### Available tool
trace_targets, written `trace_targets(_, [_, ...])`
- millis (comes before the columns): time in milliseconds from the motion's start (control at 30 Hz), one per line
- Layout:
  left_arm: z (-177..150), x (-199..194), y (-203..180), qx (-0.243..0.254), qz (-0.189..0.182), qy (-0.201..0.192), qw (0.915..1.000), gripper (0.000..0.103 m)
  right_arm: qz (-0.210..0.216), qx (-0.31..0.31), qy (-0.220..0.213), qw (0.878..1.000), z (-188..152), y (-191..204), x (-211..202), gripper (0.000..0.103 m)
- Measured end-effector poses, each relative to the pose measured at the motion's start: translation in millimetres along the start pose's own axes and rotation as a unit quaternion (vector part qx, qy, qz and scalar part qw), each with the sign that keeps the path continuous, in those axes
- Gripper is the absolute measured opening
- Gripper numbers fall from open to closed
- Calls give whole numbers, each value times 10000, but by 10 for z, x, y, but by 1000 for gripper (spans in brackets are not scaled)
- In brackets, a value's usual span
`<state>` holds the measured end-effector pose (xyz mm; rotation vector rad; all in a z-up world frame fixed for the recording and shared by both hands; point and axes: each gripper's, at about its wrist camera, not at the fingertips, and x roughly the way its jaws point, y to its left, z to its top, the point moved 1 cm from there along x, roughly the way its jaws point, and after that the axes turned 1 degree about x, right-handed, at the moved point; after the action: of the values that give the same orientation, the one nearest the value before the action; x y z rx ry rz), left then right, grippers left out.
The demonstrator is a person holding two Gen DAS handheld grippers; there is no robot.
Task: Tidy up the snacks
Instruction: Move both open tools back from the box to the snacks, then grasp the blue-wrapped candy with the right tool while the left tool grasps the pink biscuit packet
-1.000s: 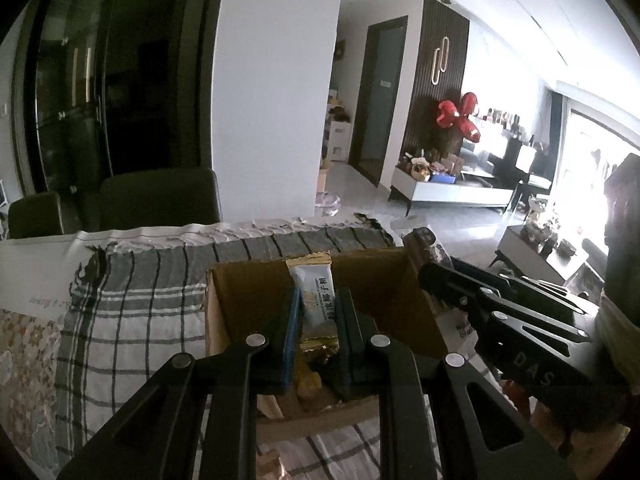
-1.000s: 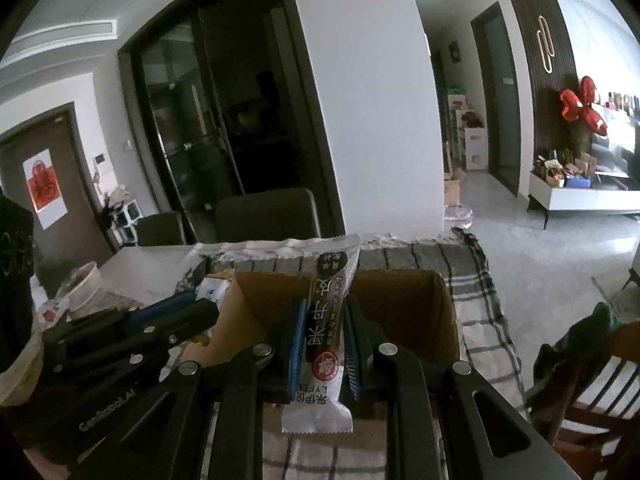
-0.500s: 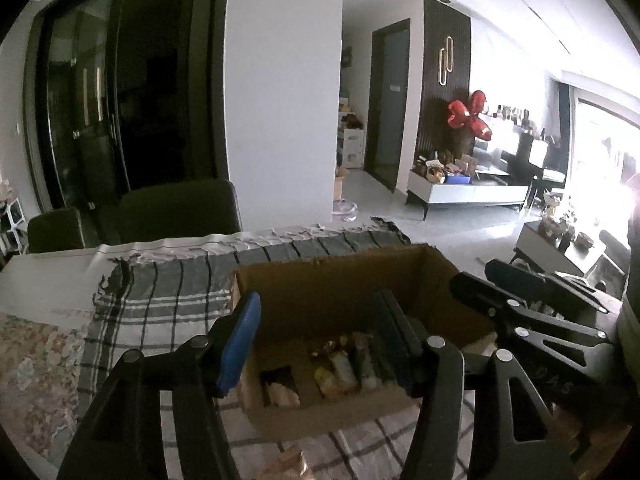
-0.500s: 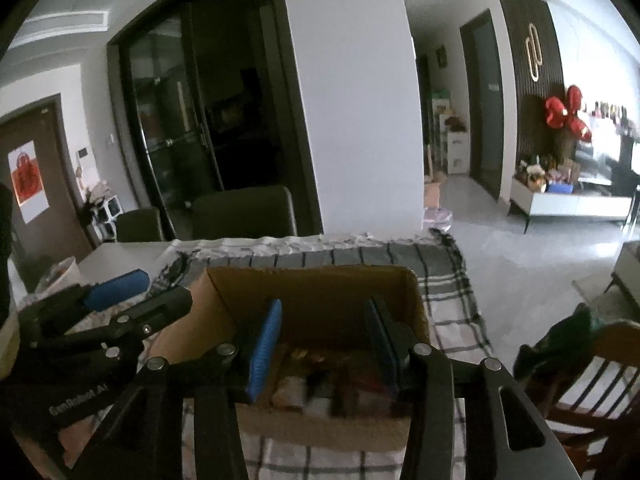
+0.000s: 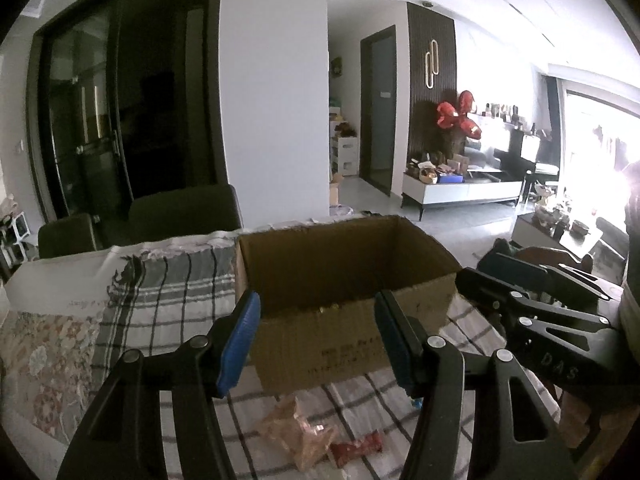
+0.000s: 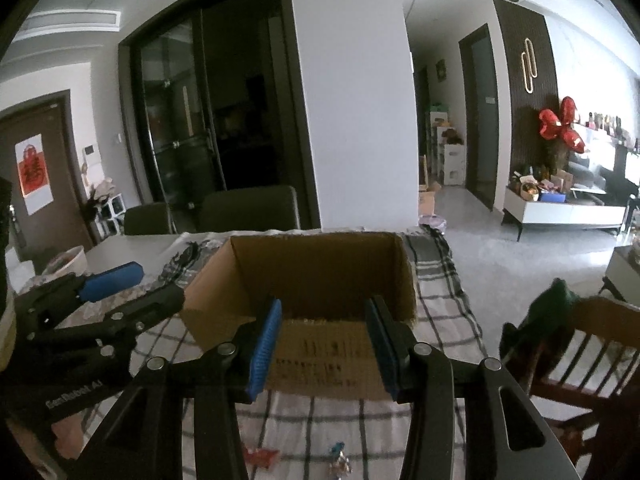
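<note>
An open brown cardboard box [image 5: 344, 264] stands on a plaid tablecloth; it also shows in the right wrist view [image 6: 320, 268]. My left gripper [image 5: 318, 338] is open and empty, just in front of the box's near wall. My right gripper [image 6: 325, 338] is open and empty, in front of the same wall. A clear crinkled snack packet [image 5: 298, 436] and a red snack packet [image 5: 356, 450] lie on the cloth below the left gripper. A red packet [image 6: 260, 456] and a small shiny wrapped snack [image 6: 340, 460] lie below the right gripper. The box's contents are mostly hidden.
The plaid tablecloth [image 5: 160, 304] covers the table. Dark chairs [image 5: 184, 212] stand behind it. A wooden chair [image 6: 576, 344] with a green cloth stands at the right. The right gripper's body [image 5: 540, 320] sits right of the box; the left gripper's body [image 6: 88, 316] sits left of it.
Both grippers let go of their snack bars over the box, opened, and pulled back and down to in front of the box's near wall.
</note>
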<state>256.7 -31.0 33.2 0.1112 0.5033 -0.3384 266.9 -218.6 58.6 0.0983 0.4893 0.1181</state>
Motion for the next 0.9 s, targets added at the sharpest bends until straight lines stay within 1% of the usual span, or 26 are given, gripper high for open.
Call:
trace_targets(100, [-127, -41, -29, -14, -84, 99, 9999, 59, -1, 31, 45, 10000, -99, 1, -69, 45])
trace_targets(300, [-425, -70, -16, -210, 27, 351, 9992, 59, -71, 62, 226, 9997, -343, -16, -110, 45])
trace_targets(367, [-516, -58, 17, -299, 90, 444, 9985, 58, -91, 75, 326, 9994, -428, -20, -98, 45])
trace_targets(467, [-664, -24, 67, -506, 41, 639, 9967, 58, -84, 201, 504, 9985, -569, -24, -55, 45])
trace_targets(567, [-760, 13, 107, -588, 118, 754, 9953, 58, -113, 278, 656, 9974, -681, -7, -22, 45])
trace_targets(767, [-907, 139, 198, -774, 245, 965, 9920, 59, -343, 506, 937, 9937, -911, -46, 99, 45])
trace_targets(800, [-934, 181, 217, -827, 254, 1030, 9909, 61, -382, 517, 973, 9932, -940, -46, 120, 45])
trace_targets(833, [-961, 219, 233, -875, 272, 1080, 9899, 65, -435, 518, 1015, 9925, -972, -50, 145, 45])
trace_targets(900, [-1023, 303, 267, -971, 353, 1173, 9877, 67, -516, 517, 1099, 9912, -1039, -55, 191, 45])
